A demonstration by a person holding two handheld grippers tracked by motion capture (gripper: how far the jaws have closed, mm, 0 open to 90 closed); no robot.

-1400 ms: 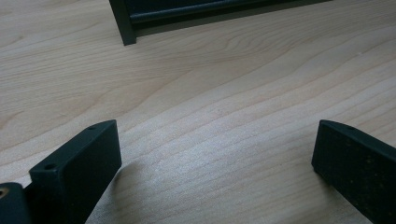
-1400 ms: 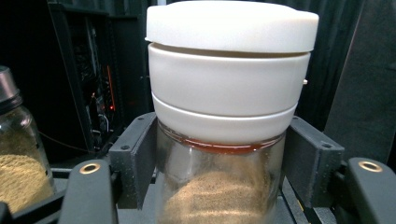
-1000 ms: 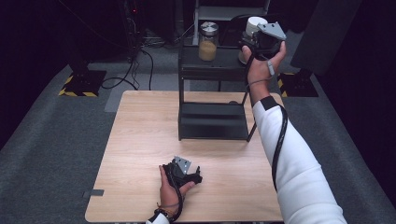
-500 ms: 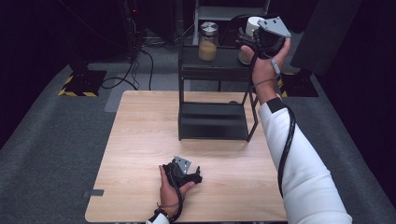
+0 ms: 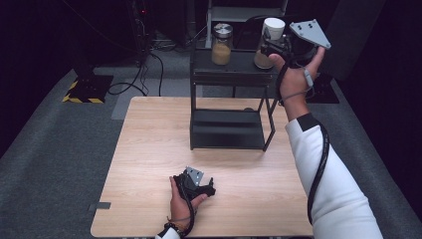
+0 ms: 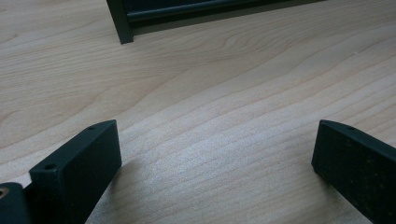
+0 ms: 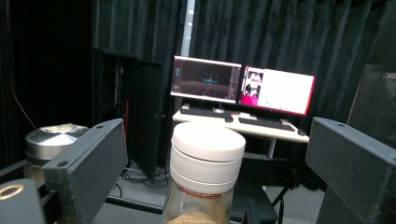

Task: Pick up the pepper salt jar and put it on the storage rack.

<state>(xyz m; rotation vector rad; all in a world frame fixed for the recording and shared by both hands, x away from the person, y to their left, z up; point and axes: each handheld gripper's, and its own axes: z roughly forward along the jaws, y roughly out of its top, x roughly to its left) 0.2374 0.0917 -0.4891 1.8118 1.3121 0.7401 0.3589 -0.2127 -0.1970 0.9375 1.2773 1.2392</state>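
On the top tier of a black shelf rack (image 5: 230,74) stand two jars of tan grains: one with a silver lid (image 5: 222,44) (image 7: 49,140) and one with a white lid (image 5: 272,27) (image 7: 208,154). My right gripper (image 5: 268,48) (image 7: 217,128) is held level at the white-lidded jar. Its jaws have just been opening and now stand open, with the jar between them and a gap on each side. My left gripper (image 5: 208,188) (image 6: 215,126) rests open on the wooden table (image 5: 149,149), with only bare wood between its jaws.
The rack's lower tier (image 5: 226,129) sits on the table's far half, and its foot (image 6: 119,28) shows ahead of the left gripper. Beyond the rack are two lit monitors (image 7: 240,88) on a desk, black curtains, and cables (image 5: 149,64) on the grey floor.
The right gripper's jaws have spread off the white-lidded jar, and the hand has drifted right. The jar stays upright on the top tier. The left gripper has not moved.
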